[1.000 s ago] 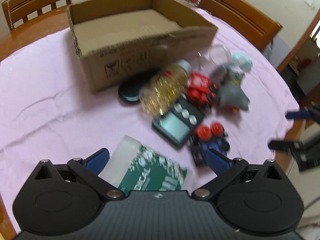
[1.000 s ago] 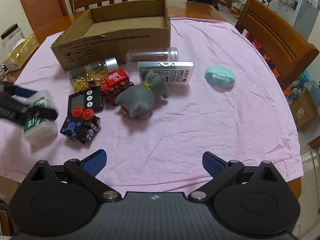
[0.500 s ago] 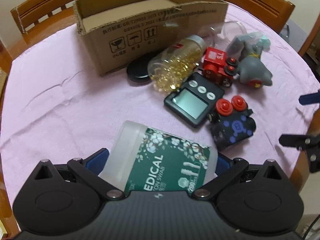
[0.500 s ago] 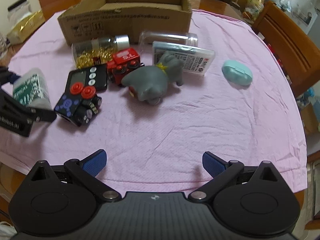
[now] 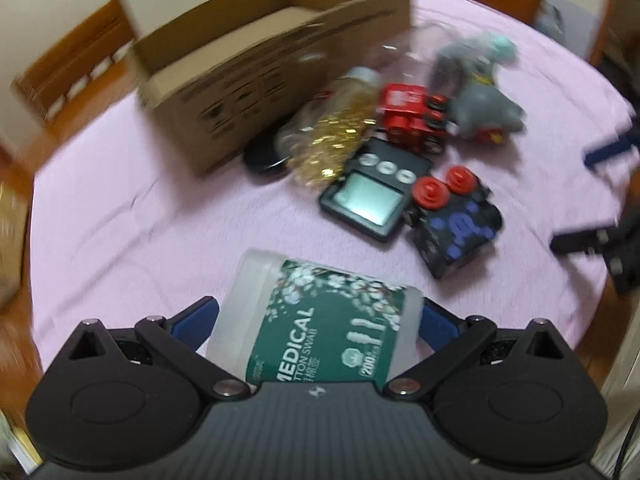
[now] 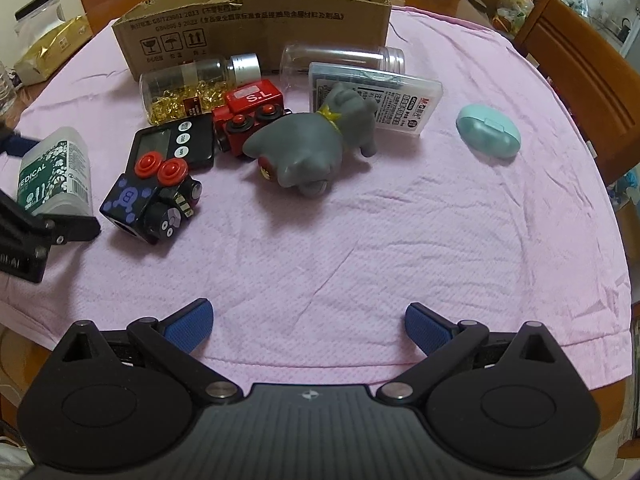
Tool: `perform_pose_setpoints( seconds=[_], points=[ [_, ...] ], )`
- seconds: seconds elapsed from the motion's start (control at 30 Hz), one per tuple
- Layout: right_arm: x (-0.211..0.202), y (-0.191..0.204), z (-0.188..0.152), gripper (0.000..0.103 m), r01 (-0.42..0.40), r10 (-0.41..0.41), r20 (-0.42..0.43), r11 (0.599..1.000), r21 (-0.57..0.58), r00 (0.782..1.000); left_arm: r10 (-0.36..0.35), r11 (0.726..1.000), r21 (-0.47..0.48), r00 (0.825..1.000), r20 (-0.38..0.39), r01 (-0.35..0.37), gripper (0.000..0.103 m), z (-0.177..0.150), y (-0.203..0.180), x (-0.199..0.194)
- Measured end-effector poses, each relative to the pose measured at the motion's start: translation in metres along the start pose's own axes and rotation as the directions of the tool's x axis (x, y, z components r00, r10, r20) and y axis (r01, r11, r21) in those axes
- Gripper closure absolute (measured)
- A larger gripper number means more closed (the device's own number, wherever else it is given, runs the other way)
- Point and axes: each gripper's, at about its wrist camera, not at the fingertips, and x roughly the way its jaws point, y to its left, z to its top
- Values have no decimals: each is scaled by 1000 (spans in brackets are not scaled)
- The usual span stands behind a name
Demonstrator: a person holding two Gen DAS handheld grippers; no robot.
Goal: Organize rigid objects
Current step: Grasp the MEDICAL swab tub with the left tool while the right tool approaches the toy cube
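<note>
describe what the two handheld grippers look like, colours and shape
Both match: the left gripper and right gripper have a matte black ribbed body, two rounded black housings, silver pivot pins, angled black linkage arms and textured blue finger pads. A small white logo marks each centre.

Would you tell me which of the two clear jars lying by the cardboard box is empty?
The wide clear plastic jar behind the grey elephant toy; the silver-capped jar holds gold pieces.
</note>
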Motion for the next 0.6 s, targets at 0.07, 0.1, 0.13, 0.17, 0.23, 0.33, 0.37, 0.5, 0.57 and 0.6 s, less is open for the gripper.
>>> perform_pose_setpoints(
  seconds=[0.07, 0.1, 0.13, 0.17, 0.23, 0.33, 0.37, 0.5, 0.57, 0.6],
  points=[
    [0, 0, 0, 0, -3, 3, 3, 1000, -6, 1000, -20, 1000, 23, 1000, -8, 20, 2, 0, -1, 0],
    [0, 0, 0, 0, -5, 5, 6, 1000, -9, 1000, -28, 999, 20, 1000, -12, 28, 3, 0, 0, 0],
    [0, 0, 0, 0, -6, 7, 9, 1000, -13, 1000, -32, 999, 20, 999, -13, 33, 4, 0, 1, -1],
    [0, -1, -1, 0, -8, 8, 13, 1000, -16, 1000, -37, 999, 19, 999, -12, 37, 8, 0, 3, -1],
    [0, -1, -2, 0, -9, 9, 18, 1000, -17, 1000, -47, 999, 6, 999, -6, 47, 13, -1, 9, -2],
    [-1, -1, -3, 0, -9, 9, 25, 1000, -18, 1000, -68, 997, -35, 998, -1, 68, 16, -1, 20, -3],
    [-1, -1, -3, 0, -10, 10, 30, 1000, -20, 999, -56, 997, -48, 998, -3, 56, 16, -2, 24, -3],
    [-2, -1, -6, 0, -13, 14, 48, 1000, -28, 999, 16, 989, -149, 1000, -20, -19, 16, -3, 39, -1],
    [-2, 0, -4, 0, -15, 16, 31, 1000, -26, 999, 66, 978, -194, 997, -29, -70, 16, -7, 46, -1],
    [-2, 1, -2, 0, -21, 22, 16, 999, -28, 1000, 91, 972, -214, 995, -33, -96, 16, -8, 49, 0]
  ],
)
